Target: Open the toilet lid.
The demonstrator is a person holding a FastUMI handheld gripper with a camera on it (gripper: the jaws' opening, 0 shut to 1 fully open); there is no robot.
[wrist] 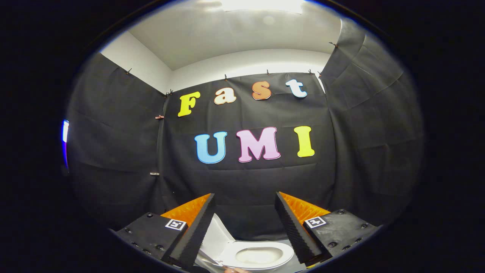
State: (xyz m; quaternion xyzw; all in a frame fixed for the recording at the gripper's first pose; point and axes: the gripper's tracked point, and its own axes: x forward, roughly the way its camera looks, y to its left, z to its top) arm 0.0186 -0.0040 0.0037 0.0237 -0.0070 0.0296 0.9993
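The booth wall (246, 182) of black cloth is seen hung across the whole background, with a white ceiling (235, 34) above it, from about ten o'clock round to two o'clock.

Below, at six o'clock, the toilet (282, 252) is seen from above, between and beyond the two fingers. Its bowl opening and white seat ring are exposed. The toilet lid (216, 237) is found at about seven o'clock from the bowl, raised and tilted back, its inner face turned towards the bowl, just beside the inner edge of the left finger (195, 231); whether it is touched cannot be told. The task is therefore judged done or very nearly so.

The gripper (244, 206) is held high with its fingers spread wide apart, nothing being clamped between them; the right finger (295, 227) stands at five o'clock.

The lid is judged to be light, stiff moulded plastic, smooth and likely slippery, hinged at the rear. It would best be taken by its free front edge, farthest from the hinge, and eased rather than dropped, since it may fall shut.

A small pale object at the very bottom cannot be identified.
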